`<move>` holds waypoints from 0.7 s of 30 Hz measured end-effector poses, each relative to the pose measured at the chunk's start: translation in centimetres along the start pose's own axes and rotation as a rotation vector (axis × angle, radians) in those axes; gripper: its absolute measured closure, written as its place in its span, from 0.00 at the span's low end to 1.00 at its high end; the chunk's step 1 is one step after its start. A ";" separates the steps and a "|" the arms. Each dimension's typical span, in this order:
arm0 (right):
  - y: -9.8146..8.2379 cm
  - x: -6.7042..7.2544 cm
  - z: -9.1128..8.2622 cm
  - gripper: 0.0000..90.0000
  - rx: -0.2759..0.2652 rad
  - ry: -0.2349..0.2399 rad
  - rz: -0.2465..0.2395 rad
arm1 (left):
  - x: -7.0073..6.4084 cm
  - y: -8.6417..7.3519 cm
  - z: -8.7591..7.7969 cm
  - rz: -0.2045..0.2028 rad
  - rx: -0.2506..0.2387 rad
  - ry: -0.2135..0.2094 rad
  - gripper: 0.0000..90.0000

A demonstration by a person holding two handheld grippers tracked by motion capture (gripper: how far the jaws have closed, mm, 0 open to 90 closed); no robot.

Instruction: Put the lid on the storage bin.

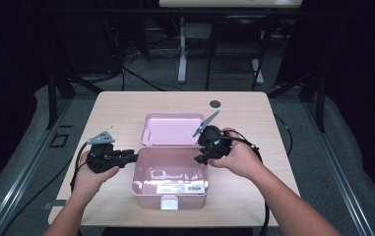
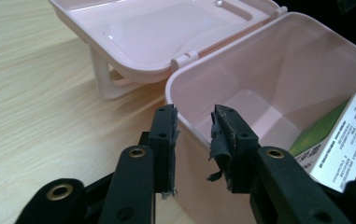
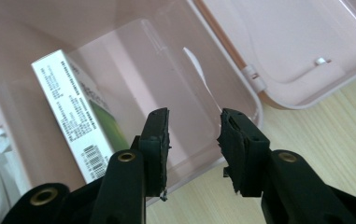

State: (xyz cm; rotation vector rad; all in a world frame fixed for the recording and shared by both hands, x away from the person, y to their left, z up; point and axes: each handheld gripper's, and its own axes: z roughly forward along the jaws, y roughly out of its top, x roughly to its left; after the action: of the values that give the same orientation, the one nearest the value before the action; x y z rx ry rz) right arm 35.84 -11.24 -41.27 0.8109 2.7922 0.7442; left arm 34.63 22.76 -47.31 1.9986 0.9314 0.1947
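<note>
Box: pink plastic box (image 1: 170, 172) at table (image 1: 126, 105) centre, near the person's edge; lid (image 1: 171, 129) swung fully back, lying flat behind, joined at the hinge.
Contents: one white-green carton (image 1: 177, 188) flat on the box floor at the front; rest of the floor bare.
Left gripper: left gripper (image 2: 192, 140) at the box's left rim, jaws part-open and straddling the wall, one outside, one inside; pads not pressing yet, nothing held.
Right gripper: right gripper (image 3: 193, 140) at the right rim near the hinge corner, jaws part-open across the wall, gap visible on both sides, nothing held.
Pads: rubber on both grippers is frayed, strips hanging loose.
Risk 1: thin smooth wall plus worn pads, so the grip may slip when squeezed.
Risk 2: uneven lift from the two sides could tilt the box and slide the carton.
Risk 3: the open lid could flop and shift the weight backward.
</note>
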 end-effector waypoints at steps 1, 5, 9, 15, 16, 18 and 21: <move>-0.1 -0.2 0.1 0.69 -0.006 -0.004 0.011 | -0.1 0.0 0.2 0.001 0.000 -0.001 0.79; -0.2 -0.9 0.3 0.69 -0.019 -0.029 0.040 | -0.3 -0.1 0.3 0.008 0.002 -0.002 0.81; -0.2 -1.7 0.6 0.68 -0.025 -0.040 0.073 | -0.3 -0.1 0.3 0.010 -0.001 -0.005 0.81; 0.2 -3.2 0.7 0.68 -0.066 -0.070 0.143 | -0.3 -0.2 0.3 0.012 -0.004 -0.003 0.82; 0.2 -3.5 0.8 0.68 -0.073 -0.076 0.155 | -0.3 -0.2 0.3 0.012 -0.003 -0.003 0.82; 0.3 -4.0 0.9 0.67 -0.076 -0.085 0.175 | -0.3 -0.2 0.3 0.010 -0.004 -0.002 0.82; 0.4 -4.7 1.2 0.66 -0.084 -0.101 0.204 | -0.3 -0.2 0.3 0.010 -0.005 -0.001 0.82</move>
State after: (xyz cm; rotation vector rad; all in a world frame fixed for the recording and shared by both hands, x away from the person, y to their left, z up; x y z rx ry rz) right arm 40.29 -12.95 -42.17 1.0968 2.5971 0.8211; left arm 34.47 22.39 -47.58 1.9990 0.9201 0.2015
